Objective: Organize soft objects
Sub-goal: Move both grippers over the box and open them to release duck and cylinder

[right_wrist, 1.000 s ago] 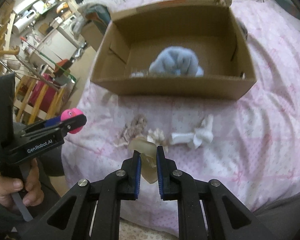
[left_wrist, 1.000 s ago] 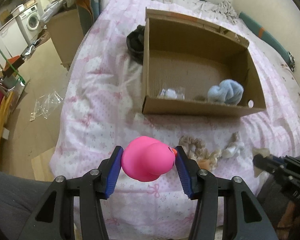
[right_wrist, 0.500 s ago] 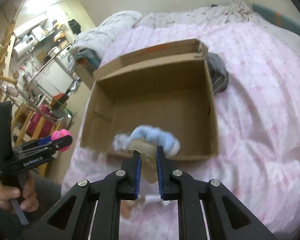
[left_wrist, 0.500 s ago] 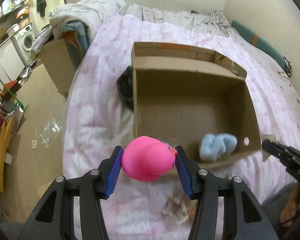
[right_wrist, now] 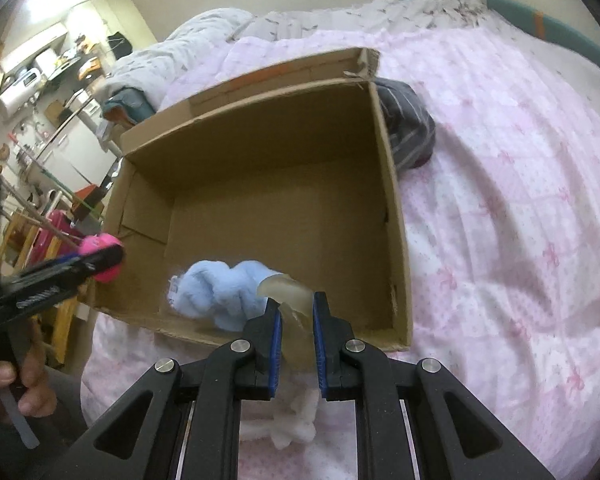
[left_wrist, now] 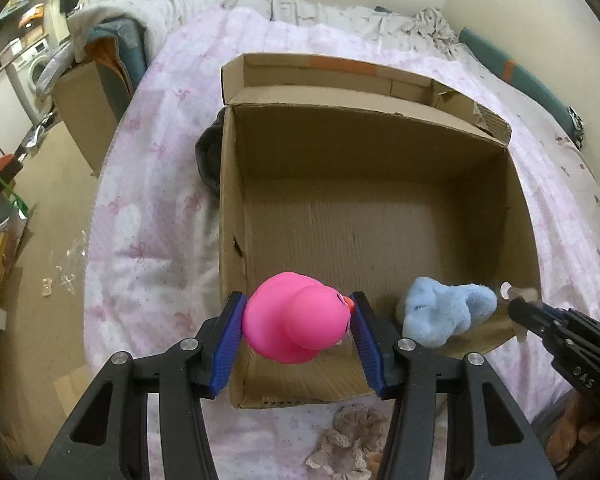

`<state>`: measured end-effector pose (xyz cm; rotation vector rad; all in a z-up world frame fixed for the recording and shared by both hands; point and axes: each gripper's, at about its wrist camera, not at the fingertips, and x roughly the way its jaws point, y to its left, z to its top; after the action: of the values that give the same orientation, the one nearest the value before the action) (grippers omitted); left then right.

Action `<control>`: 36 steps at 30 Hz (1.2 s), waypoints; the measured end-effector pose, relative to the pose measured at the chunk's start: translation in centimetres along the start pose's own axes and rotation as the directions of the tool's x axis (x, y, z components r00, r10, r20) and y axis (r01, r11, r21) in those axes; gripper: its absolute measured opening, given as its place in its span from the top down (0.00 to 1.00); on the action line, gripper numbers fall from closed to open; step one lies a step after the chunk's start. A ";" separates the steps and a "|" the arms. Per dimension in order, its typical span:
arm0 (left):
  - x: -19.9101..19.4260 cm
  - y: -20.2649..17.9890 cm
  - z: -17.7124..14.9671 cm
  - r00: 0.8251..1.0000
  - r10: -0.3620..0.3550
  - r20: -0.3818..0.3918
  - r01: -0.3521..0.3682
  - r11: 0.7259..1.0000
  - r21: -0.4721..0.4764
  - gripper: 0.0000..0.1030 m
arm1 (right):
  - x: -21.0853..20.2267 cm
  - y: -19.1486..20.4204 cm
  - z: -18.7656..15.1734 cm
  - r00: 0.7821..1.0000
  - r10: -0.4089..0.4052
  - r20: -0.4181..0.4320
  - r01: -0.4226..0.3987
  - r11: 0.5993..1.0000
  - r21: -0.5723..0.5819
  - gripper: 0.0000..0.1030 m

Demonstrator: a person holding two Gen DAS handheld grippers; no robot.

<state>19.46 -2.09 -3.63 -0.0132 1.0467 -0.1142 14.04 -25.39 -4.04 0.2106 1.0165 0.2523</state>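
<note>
Left gripper (left_wrist: 298,322) clamping pink rubber duck (left_wrist: 296,316), right gripper (right_wrist: 296,320) pinching translucent soft piece (right_wrist: 290,294), both hovering over cardboard box (left_wrist: 364,144) on bed (right_wrist: 500,184). Blue plush (right_wrist: 216,290) sitting inside box. Gripper lettering blurred, unreadable.

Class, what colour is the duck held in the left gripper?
Pink duck, orange beak; left wrist view shows it best.

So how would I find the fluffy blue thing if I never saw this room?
Find the pink bedspread, then the open cardboard box on it. Look in the box's near corner: the fluffy blue thing lies on the box floor, the only pale blue, furry lump there, unlike the smooth pink duck.
</note>
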 end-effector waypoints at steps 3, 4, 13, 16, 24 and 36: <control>-0.4 -0.5 0.1 0.999 0.023 0.032 -0.024 0.999 0.037 0.53 | 0.5 0.2 -0.2 1.000 -0.020 -0.009 0.020 1.000 -0.016 0.84; -0.5 -0.5 0.1 0.999 0.023 0.037 -0.024 0.999 0.034 0.53 | 0.7 0.1 -0.2 1.000 -0.025 -0.012 0.025 1.000 -0.014 0.84; -0.6 -0.9 -0.1 0.999 0.016 0.045 -0.019 0.998 0.058 0.53 | 1.0 0.2 -0.1 0.999 -0.031 -0.018 0.030 0.999 -0.015 0.81; -0.6 -1.1 -0.3 0.999 0.010 0.042 -0.013 0.998 0.062 0.53 | 1.2 0.2 0.0 0.999 -0.030 -0.023 0.030 1.000 -0.009 0.80; -0.6 -1.3 -0.3 0.999 -0.001 0.035 -0.001 0.998 0.062 0.53 | 1.3 0.3 0.0 0.999 -0.034 -0.021 0.033 0.999 -0.019 0.80; -0.6 -1.8 -0.5 0.998 -0.069 0.006 0.069 0.997 0.034 0.34 | -0.1 -0.2 0.4 0.996 -0.013 0.083 0.009 0.999 0.039 0.25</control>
<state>18.52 -3.82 -3.25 -0.0192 1.0373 -0.1940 14.39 -25.65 -3.78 0.2487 0.9405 0.2123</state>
